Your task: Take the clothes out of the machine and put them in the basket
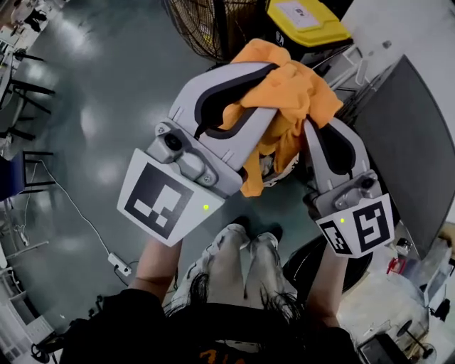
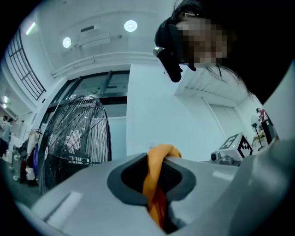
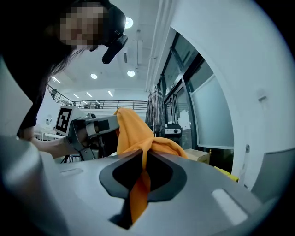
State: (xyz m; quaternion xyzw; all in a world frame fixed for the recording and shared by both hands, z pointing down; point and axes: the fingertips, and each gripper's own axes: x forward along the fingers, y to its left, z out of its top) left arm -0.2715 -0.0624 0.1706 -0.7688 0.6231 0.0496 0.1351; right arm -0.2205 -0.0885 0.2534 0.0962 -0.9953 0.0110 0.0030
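An orange garment (image 1: 288, 92) hangs bunched between both grippers, held up at chest height above the floor. My left gripper (image 1: 249, 92) is shut on one part of it; in the left gripper view the orange cloth (image 2: 156, 179) runs pinched between the jaws. My right gripper (image 1: 316, 117) is shut on another part; in the right gripper view the orange cloth (image 3: 138, 138) rises out of the closed jaws, with the left gripper's marker cube (image 3: 66, 120) behind it. No machine and no basket can be made out for certain.
A large floor fan (image 1: 202, 28) stands ahead, also big at the left of the left gripper view as the fan (image 2: 73, 138). A yellow-lidded bin (image 1: 306, 21) sits beyond it. A dark flat panel (image 1: 405, 149) lies at the right. A power strip (image 1: 119, 265) and cable lie on the floor.
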